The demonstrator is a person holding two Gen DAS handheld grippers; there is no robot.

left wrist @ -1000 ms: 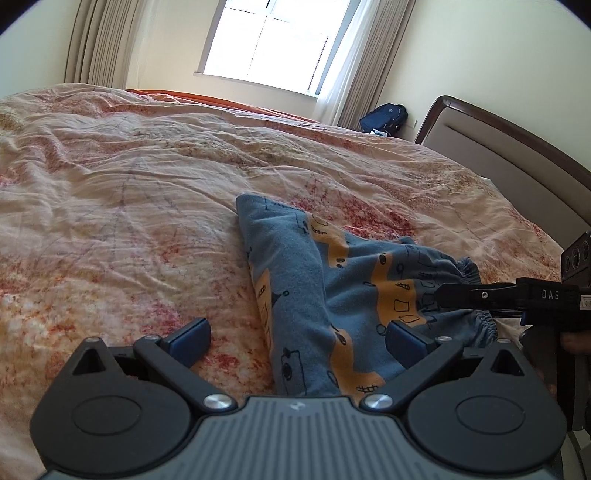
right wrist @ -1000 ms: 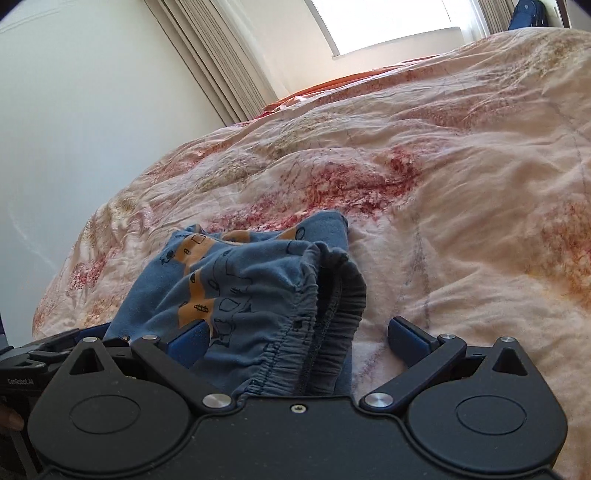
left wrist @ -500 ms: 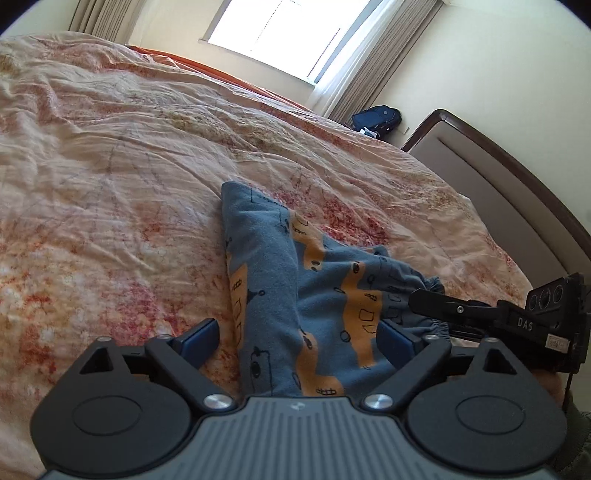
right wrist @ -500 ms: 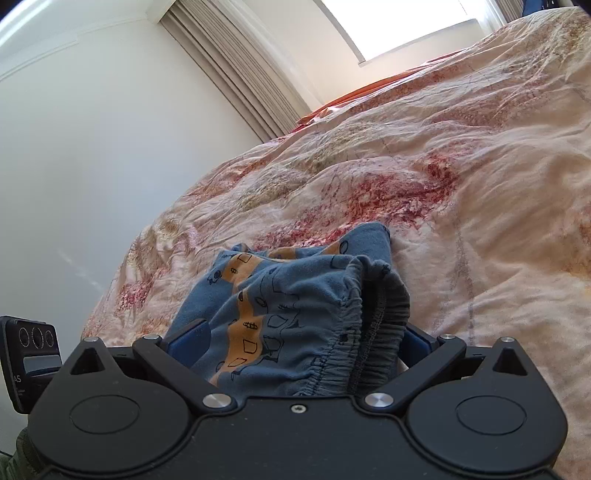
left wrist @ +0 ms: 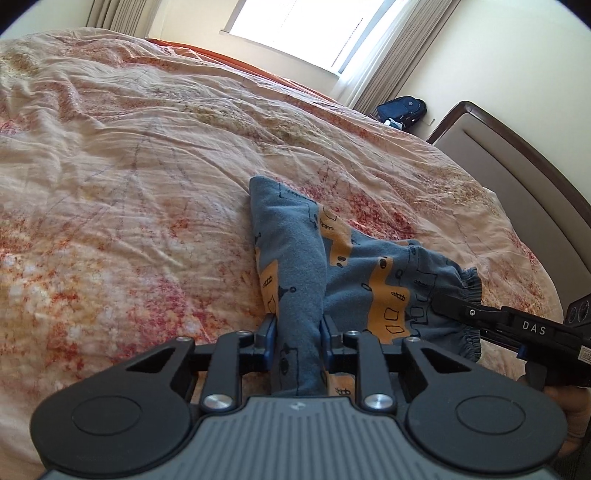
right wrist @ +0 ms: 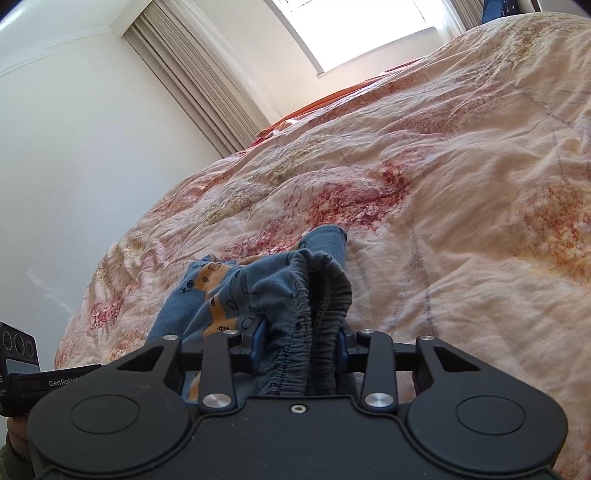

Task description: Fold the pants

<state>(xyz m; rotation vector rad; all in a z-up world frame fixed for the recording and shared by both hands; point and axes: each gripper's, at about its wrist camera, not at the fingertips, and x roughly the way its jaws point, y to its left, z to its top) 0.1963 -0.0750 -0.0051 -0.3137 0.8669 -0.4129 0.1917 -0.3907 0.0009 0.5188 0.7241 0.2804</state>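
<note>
Small blue pants [left wrist: 354,273] with orange patches and black drawings lie bunched on the bed. My left gripper [left wrist: 298,328] is closing, and its blue pads press a fold of the leg cloth between them. In the right wrist view the pants [right wrist: 258,284] show their gathered elastic waistband. My right gripper [right wrist: 301,336] is closing too, its pads squeezing that waistband. The right gripper [left wrist: 454,306] also reaches in from the right edge of the left wrist view, at the waistband. The left gripper's body [right wrist: 22,365] shows at the lower left of the right wrist view.
A wrinkled cream quilt [left wrist: 147,166] with red blotches covers the bed. A brown padded headboard [left wrist: 517,158] rises at the right. A dark blue backpack [left wrist: 402,110] sits on the floor by the curtains under a bright window [left wrist: 295,26]. A white wall [right wrist: 74,147] stands beside the bed.
Both grippers stood wide open around the pants before; both have drawn their jaws in and now pinch the cloth. The cloth has bunched up between the pads.
</note>
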